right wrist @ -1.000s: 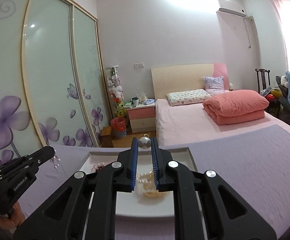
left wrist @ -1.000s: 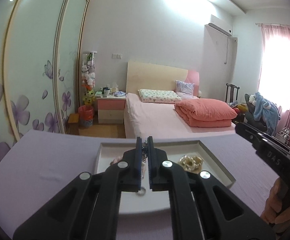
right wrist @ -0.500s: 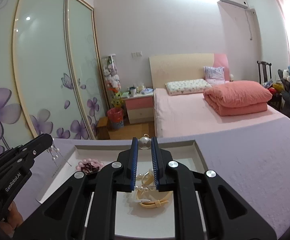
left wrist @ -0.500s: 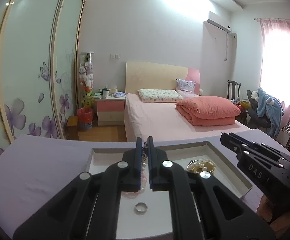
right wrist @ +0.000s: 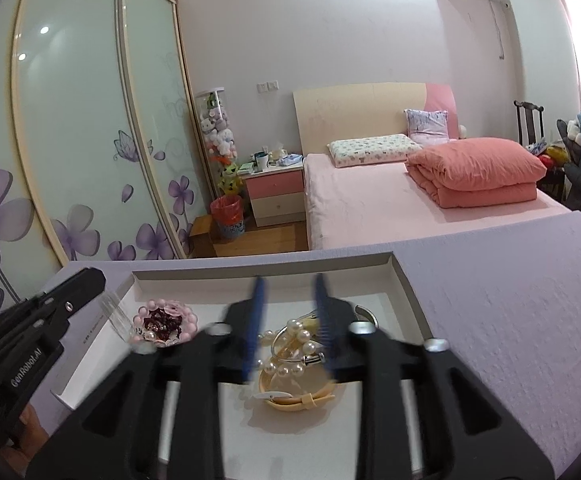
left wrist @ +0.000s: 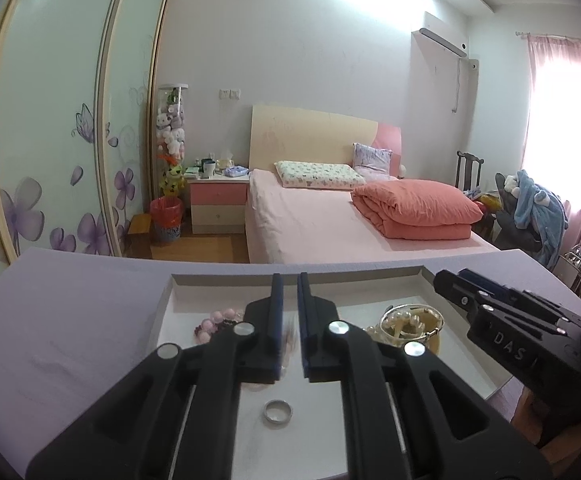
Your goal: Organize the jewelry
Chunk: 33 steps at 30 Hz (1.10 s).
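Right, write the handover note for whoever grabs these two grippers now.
Left gripper: fingers nearly together over the white tray. Something blurred sits between them, so I cannot tell if it grips.
Right gripper: open, motion-blurred, above the pearl bangle.
In the tray: silver ring, pink bead bracelet, pearl bangle, yellow band.
Left to do: probably check the left fingers and set down anything held.

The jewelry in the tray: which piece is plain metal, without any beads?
The silver ring, lying alone near the tray's front edge. The pink bracelet and pearl bracelet are beaded.
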{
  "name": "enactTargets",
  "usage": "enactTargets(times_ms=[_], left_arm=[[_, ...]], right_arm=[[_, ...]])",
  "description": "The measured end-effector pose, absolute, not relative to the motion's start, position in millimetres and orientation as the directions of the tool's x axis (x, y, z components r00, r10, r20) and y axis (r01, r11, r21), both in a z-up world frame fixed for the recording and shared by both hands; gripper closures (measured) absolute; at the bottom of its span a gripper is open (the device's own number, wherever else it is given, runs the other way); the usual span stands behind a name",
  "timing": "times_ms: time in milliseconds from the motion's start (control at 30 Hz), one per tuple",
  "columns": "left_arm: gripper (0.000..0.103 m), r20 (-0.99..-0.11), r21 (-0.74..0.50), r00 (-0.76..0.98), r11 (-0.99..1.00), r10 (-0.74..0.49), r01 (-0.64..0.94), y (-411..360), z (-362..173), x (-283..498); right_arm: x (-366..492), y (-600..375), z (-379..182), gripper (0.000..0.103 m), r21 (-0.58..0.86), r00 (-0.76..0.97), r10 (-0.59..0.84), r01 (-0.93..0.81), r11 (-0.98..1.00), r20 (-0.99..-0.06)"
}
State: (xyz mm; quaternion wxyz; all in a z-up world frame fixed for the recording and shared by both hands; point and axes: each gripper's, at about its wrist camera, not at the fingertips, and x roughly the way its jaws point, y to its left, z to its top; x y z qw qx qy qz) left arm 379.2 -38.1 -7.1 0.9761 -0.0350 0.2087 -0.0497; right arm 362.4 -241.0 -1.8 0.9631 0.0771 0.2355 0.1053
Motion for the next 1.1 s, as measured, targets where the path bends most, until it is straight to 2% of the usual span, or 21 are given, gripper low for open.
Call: enactTargets(times_ms=[67, 267, 400, 533, 633, 700, 767, 867, 1000, 1100], left_arm=[[0.084, -0.406, -0.091, 0.907, 0.992, -0.112, 0.082, -38, -9, 380], [0.082, -0.413, -0.095, 0.905, 0.993, -0.107, 0.074, -35, -11, 378], [0.076, -0.412, -0.095, 0.906, 0.993, -0.098, 0.065, -33, -11, 374], [0.072, -0.410, -0.102, 0.907, 0.993, -0.092, 0.055, -27, -9, 370], [0.060, -0.413, -0.111, 0.907, 0.993, -0.086, 0.044, -23, -7, 367], [0.043, -0.412, -0.115, 0.908, 0.993, -0.073, 0.028, -20, -6, 364], [0.032, -0.404, -0.120, 0.913, 0.993, -0.054, 0.006, -16, -4, 359], [0.022, -0.404, -0.134, 0.913, 0.991, -0.051, -0.004, -11, -2, 352], [0.008, -0.394, -0.140, 0.919, 0.990, -0.035, -0.022, -4, 0, 337], [0.005, -0.389, -0.144, 0.920, 0.989, -0.035, -0.024, -1, 1, 327]], right_arm=[[361, -242, -1, 0.059, 0.196, 0.870, 0.236, -0.165, 0.967, -0.432], [361, -242, 0, 0.059, 0.195, 0.873, 0.234, -0.163, 0.967, -0.428], [359, -243, 2, 0.058, 0.190, 0.875, 0.228, -0.160, 0.969, -0.427], [356, -243, 4, 0.053, 0.186, 0.878, 0.221, -0.155, 0.970, -0.424], [353, -241, 5, 0.043, 0.179, 0.881, 0.218, -0.155, 0.972, -0.419], [349, -239, 6, 0.029, 0.172, 0.885, 0.216, -0.157, 0.972, -0.412], [343, -237, 8, 0.016, 0.163, 0.892, 0.210, -0.157, 0.974, -0.400], [335, -234, 11, 0.006, 0.151, 0.898, 0.207, -0.159, 0.976, -0.389], [324, -234, 14, 0.002, 0.146, 0.904, 0.199, -0.154, 0.977, -0.378], [316, -234, 15, 0.002, 0.145, 0.907, 0.192, -0.147, 0.979, -0.375]])
